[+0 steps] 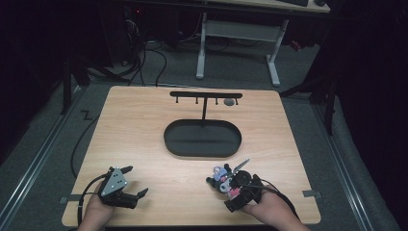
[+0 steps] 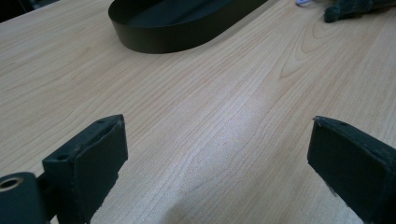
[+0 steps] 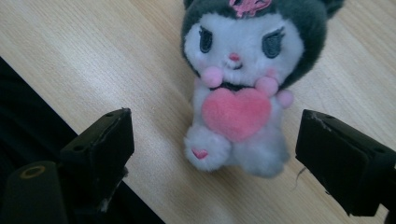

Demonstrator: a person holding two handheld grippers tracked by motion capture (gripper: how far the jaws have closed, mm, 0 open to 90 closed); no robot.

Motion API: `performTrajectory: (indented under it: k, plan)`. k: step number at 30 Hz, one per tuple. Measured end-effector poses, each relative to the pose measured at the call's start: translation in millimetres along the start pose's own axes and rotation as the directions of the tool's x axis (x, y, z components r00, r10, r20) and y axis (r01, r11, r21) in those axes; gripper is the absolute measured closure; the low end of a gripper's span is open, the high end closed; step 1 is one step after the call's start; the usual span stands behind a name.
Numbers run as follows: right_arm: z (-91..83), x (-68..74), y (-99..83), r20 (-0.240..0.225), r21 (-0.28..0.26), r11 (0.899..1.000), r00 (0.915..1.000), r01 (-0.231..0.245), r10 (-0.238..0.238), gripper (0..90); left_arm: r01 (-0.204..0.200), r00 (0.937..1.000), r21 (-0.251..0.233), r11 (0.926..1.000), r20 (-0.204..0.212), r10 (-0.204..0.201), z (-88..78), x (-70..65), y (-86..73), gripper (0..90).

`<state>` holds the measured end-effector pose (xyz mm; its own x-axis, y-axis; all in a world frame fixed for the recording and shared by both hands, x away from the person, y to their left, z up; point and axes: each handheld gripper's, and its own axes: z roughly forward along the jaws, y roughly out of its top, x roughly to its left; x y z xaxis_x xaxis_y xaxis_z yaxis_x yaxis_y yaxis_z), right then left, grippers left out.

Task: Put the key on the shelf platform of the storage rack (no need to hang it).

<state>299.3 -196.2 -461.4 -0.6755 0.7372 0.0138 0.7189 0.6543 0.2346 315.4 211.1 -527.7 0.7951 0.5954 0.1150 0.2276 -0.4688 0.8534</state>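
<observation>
Looking down from the high view, we see the plush toy lying on the table at lower right of frame, w/ the right claw around it, jaws wide and not touching it. Left claw at lower left, also wide, nothing between. Black oval tray sits mid-frame, well apart from both.

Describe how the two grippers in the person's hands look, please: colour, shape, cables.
Both are black. The left gripper carries a grey three-cornered plate with small holes on top, and a black cable trails from it. The right gripper also trails a black cable. In the gripper views, the jaws are thick, blocky and matte black, with chipped edges.
</observation>
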Motion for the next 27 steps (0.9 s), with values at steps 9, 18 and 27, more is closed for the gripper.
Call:
performTrajectory:
  k: [9, 18, 27]
  plan:
    - [20.4, -5.6, -1.0, 0.021, 0.047, 0.999, 0.9995, -0.023, 0.022, 16.9, 0.003, 1.0000, 0.002, 1.0000, -0.001, -0.003, 0.5, 0.7, -0.5, 5.5]
    - [23.5, -3.3, 2.9, 0.032, 0.051, 0.999, 0.9995, 0.001, -0.003, 24.2, 0.002, 1.0000, 0.003, 1.0000, 0.002, -0.002, 0.7, -0.7, -0.5, 5.5]
    - [24.3, -8.1, 2.1, 0.003, 0.039, 0.999, 0.9996, -0.028, 0.028, 41.1, 0.004, 1.0000, -0.003, 1.0000, -0.001, -0.004, 0.0, -1.0, -0.6, 5.6]
